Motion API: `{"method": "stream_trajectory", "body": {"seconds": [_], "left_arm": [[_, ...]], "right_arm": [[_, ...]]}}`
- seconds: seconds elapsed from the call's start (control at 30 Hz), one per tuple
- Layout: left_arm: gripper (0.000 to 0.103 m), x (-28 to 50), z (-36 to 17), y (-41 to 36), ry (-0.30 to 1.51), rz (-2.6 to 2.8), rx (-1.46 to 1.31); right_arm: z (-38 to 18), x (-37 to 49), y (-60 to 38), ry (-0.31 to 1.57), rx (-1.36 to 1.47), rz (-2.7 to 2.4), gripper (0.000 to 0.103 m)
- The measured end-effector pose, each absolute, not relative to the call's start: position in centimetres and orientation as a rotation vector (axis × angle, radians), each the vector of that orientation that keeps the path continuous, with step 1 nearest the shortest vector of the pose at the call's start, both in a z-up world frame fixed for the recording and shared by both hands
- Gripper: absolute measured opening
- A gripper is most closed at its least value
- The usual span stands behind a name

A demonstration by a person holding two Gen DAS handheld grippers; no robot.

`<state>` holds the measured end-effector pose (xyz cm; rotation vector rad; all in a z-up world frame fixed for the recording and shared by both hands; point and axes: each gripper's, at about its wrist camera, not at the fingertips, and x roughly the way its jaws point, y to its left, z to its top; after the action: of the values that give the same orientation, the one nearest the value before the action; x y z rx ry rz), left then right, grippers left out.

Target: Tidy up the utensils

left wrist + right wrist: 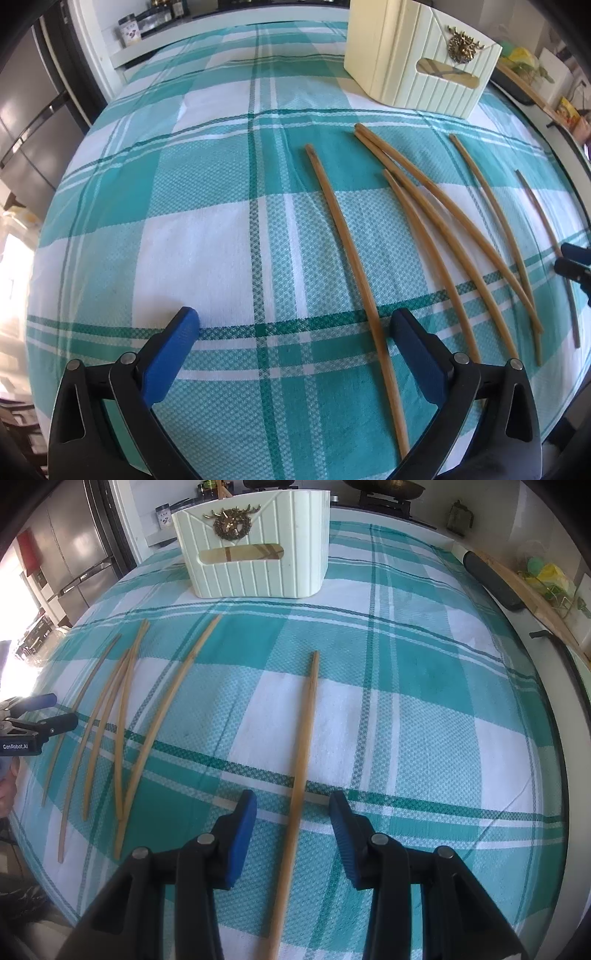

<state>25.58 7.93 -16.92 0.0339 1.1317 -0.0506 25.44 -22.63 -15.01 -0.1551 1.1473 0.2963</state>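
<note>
Both grippers hang open w/ nothing held, right gripper (291, 805) straddling a lone chopstick (303, 753) flat on the bench, left gripper (295, 325) gaping widest, so thin stick could roll or skid off the pads before reaching the holder (255, 550).

Left gripper (295, 325) gapes over the checked cloth (207, 236); six chopsticks (424, 229) fan toward two o'clock, below the cream holder (417, 66).
</note>
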Motion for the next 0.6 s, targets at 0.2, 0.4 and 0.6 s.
{"method": "stream_trajectory", "body": {"seconds": [0.2,0.4,0.6], "left_arm": [[0.101,25.9,-16.6,8.1,1.124,-0.066,0.014],[0.097,27.1,-16.2,8.5,1.132,-0.133,-0.034],[0.081,29.6,-15.9,8.2,1.138,-0.170,-0.065]], "right_arm": [[-15.0,25.6,-22.8,1.154,-0.141,0.301,0.042],[-14.9,26.6,-23.6,1.184,-0.091,0.331,0.041],[-15.0,28.2,-23.3,1.209,-0.086,0.351,0.040]]}}
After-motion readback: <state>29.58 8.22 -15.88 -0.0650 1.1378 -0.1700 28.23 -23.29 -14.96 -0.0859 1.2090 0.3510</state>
